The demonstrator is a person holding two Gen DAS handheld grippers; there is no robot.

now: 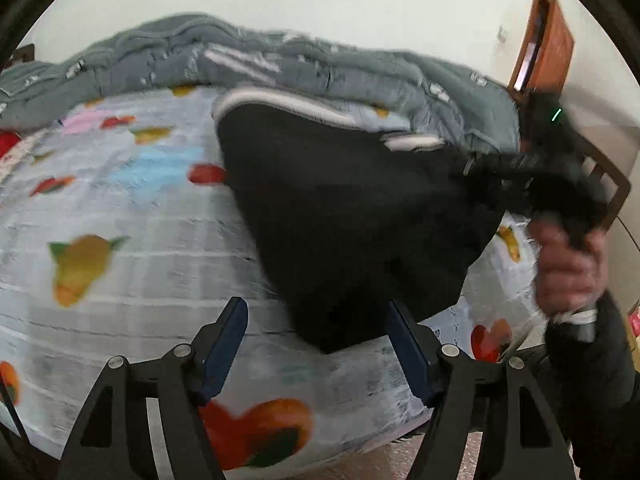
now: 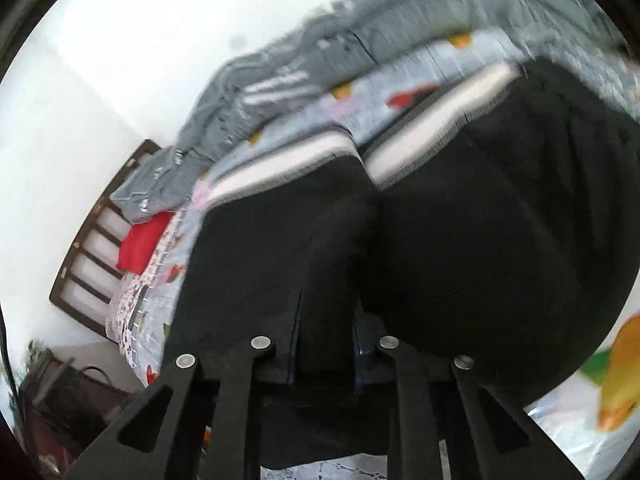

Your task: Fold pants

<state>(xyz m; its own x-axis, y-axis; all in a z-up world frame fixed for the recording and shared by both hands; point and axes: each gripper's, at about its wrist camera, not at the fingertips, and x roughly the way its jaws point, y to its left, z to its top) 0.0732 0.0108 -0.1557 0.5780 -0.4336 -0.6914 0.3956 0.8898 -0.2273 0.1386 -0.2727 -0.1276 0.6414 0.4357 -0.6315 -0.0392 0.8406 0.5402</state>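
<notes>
The right gripper [image 2: 326, 320] has its fingers pinched on a fold of the black pants [image 1: 344, 220], lifting them off the fruit-print bedsheet [image 1: 132, 240] with the white-striped waistband hanging toward the grey duvet [image 1: 280, 64]. The left gripper [image 1: 318, 344] hovers wide apart and empty just below the dangling corner — it should probably catch that corner, so the cloth lands flat, not bunched.

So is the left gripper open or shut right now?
Open. In its own wrist view the left gripper has its blue fingers spread wide with only the fruit-print bedsheet between them; the black pants lie beyond.
</notes>
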